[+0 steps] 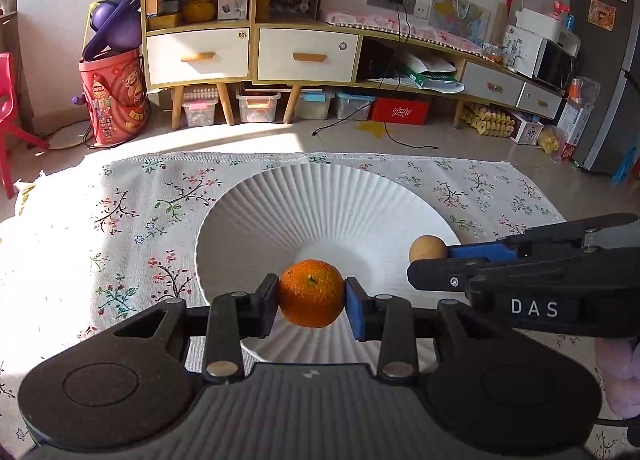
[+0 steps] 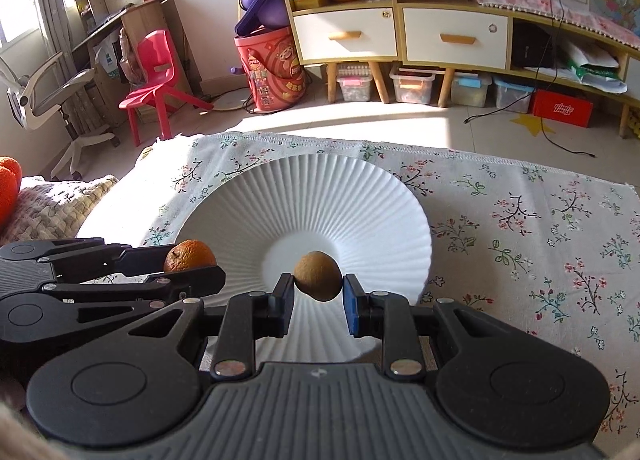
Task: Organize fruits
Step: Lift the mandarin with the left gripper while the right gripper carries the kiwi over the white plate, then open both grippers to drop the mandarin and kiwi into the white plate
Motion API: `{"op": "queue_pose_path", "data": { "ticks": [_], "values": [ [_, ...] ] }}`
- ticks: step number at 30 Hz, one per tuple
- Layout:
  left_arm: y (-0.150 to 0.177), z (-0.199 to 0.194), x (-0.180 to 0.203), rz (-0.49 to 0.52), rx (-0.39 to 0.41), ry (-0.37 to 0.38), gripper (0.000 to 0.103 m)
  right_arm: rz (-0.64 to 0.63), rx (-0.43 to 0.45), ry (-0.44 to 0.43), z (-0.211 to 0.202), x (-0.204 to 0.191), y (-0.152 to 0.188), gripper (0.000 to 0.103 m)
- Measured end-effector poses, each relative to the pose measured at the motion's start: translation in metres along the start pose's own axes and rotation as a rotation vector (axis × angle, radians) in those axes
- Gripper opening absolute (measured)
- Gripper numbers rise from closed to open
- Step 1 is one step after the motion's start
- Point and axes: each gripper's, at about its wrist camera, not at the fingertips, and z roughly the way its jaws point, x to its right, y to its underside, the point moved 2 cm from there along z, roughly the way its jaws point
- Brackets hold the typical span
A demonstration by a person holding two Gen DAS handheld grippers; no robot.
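My left gripper (image 1: 311,296) is shut on an orange mandarin (image 1: 311,293), held over the near part of a white ribbed plate (image 1: 320,200). My right gripper (image 2: 319,289) is shut on a small brown round fruit (image 2: 318,276), also above the plate (image 2: 304,196). In the left wrist view the right gripper (image 1: 430,256) comes in from the right with the brown fruit (image 1: 427,248) at its tip, over the plate's right side. In the right wrist view the left gripper (image 2: 192,264) reaches in from the left with the mandarin (image 2: 189,255) over the plate's left rim.
The plate lies on a white floral cloth (image 1: 140,220) spread over a low surface. A knitted blanket (image 2: 48,204) with an orange soft thing (image 2: 8,184) lies at the left. Beyond the cloth are tiled floor, a red chair (image 2: 156,80), a red bucket (image 1: 114,96) and wooden cabinets (image 1: 256,52).
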Motion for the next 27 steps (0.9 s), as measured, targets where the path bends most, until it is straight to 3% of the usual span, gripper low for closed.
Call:
{"op": "queue_pose_path", "data": {
  "ticks": [15, 27],
  "values": [
    [0.008, 0.027, 0.013, 0.121, -0.031, -0.053, 0.020, -0.030, -0.052, 0.021, 0.017, 0.009, 0.002, 0.024],
    [0.009, 0.024, 0.014, 0.122, -0.032, -0.043, 0.025, -0.034, -0.059, 0.009, 0.017, 0.007, 0.000, 0.026]
  ]
}}
